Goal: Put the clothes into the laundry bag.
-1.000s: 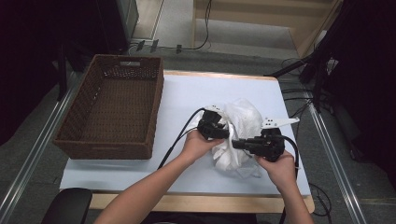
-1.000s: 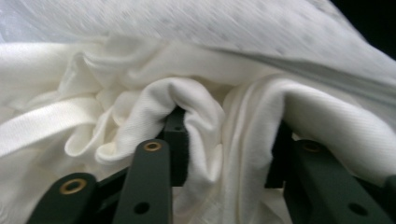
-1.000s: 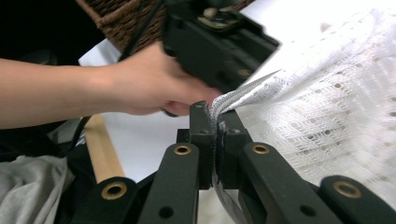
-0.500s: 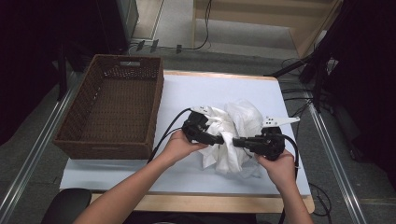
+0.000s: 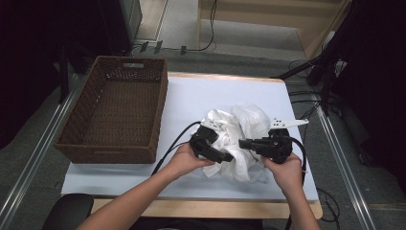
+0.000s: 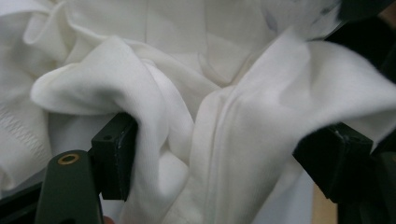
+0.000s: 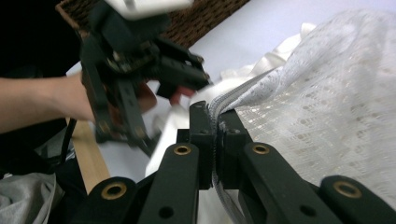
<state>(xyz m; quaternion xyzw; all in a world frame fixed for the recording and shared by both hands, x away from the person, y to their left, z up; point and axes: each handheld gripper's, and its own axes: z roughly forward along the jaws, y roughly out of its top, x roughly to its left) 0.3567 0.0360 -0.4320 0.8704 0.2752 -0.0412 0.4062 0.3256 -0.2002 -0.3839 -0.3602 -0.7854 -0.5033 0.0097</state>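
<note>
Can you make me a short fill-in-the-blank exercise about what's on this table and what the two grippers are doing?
1. The crumpled garment lying on the table is ____ in colour.
2. The right gripper is shut on the garment's ____ edge.
3. The brown wicker ____ stands to the left of the garment in the high view.
4. The left gripper has just been opening, and its jaws now stand ____ with folds of cloth between them.

Missing words: white; zipper; basket; open
</note>
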